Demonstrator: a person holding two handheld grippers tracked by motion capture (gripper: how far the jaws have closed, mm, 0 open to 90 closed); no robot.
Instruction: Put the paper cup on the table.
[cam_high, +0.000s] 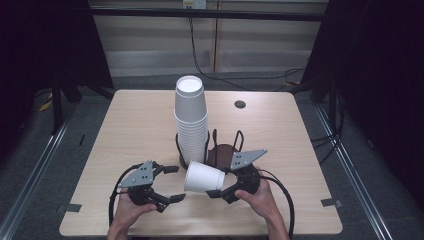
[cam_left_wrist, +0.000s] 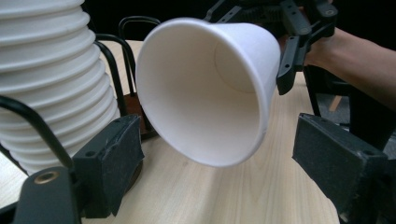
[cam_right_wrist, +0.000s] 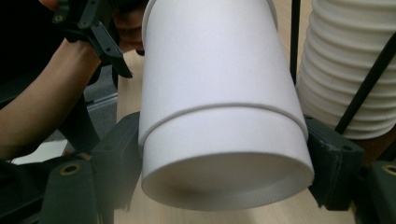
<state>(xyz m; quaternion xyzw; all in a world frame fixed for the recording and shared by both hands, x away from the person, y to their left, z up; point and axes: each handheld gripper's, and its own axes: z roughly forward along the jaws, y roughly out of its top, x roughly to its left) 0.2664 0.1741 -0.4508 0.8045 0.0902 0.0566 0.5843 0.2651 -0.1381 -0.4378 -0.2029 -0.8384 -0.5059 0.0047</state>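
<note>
A single white paper cup lies on its side in the air just above the table, with its mouth toward my left gripper. My right gripper is shut on it near its base; in the right gripper view the pads press both sides of the cup. My left gripper stands open a little left of the rim. In the left gripper view the cup's mouth faces the camera, ahead of the wide-set jaws and not touching them. A tall stack of white cups stands in a black wire holder.
The wooden table has a dark cable hole at the back right. The cup stack stands close on the left gripper's left, and the stack is at the right in the right gripper view. Dark curtains flank the table.
</note>
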